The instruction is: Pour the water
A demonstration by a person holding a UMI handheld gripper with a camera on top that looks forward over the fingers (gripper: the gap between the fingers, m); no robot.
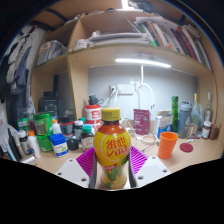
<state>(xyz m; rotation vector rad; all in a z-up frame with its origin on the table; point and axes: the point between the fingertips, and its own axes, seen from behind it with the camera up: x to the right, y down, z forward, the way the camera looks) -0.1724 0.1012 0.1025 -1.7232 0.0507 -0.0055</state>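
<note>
While held level above the desk (190, 152), the gripper (113, 168) clasps an upright yellow bottle (113, 152) between both pads

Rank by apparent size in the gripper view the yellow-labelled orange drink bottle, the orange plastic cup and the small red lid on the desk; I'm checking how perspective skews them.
1. Yellow-labelled orange drink bottle, between the tongs; being nearest the camera inflates it.
2. Orange plastic cup, beyond the tongs.
3. Small red lid, beside the cup.

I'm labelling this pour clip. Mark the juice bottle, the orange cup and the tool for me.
juice bottle (113, 152): gripper view, on its label.
orange cup (167, 145): gripper view, on its side wall.
tool (113, 172): gripper view, midway between its fingertips, which hold the bottle.
</note>
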